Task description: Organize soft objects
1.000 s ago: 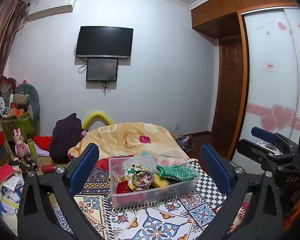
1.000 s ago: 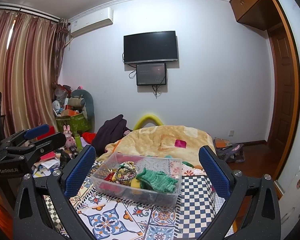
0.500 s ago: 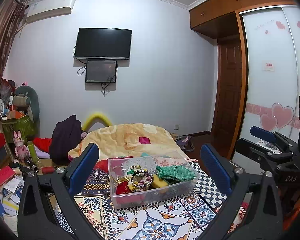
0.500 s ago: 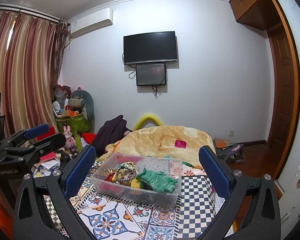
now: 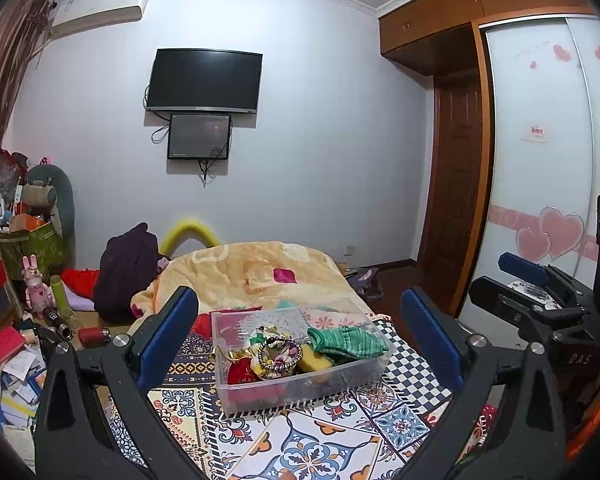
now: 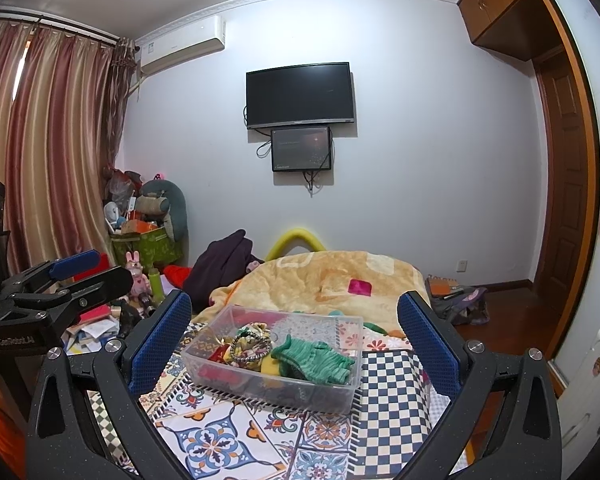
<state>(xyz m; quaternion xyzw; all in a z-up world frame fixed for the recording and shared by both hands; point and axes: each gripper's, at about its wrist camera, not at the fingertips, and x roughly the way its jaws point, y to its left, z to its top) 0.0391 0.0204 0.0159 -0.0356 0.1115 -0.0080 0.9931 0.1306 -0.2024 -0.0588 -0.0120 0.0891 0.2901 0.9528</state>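
On my left wrist feed, the left gripper [image 5: 300, 336] has its 2 blue pads spread wide with nothing between them. Framed in that gap is the clear plastic bin [image 5: 342, 380], sitting on the patterned bedspread [image 5: 300, 444]. Inside the bin I see a green knitted piece [image 5: 346, 342] on its right side, a yellow soft item [image 5: 314, 358] beside it, a floral scrunchie [image 5: 278, 354] in the middle and something red [image 5: 240, 372] at the left. Behind the bin lies a peach blanket [image 5: 252, 276]. At the right edge I catch the right gripper [image 5: 540, 292] from the side, held apart from the bin.

On my right wrist feed, the right gripper [image 6: 294, 340] is also spread wide and empty. The bin [image 6: 260, 390] sits between its pads, further ahead on the bedspread [image 6: 220, 440], with the green knitted piece [image 6: 318, 360] toward its right, the scrunchie [image 6: 252, 346] to the left of it, and the yellow item [image 6: 270, 368] low between them. The left gripper [image 6: 60, 280] shows at the left edge, clear of the bin. A black TV [image 6: 300, 94] hangs on the far wall.
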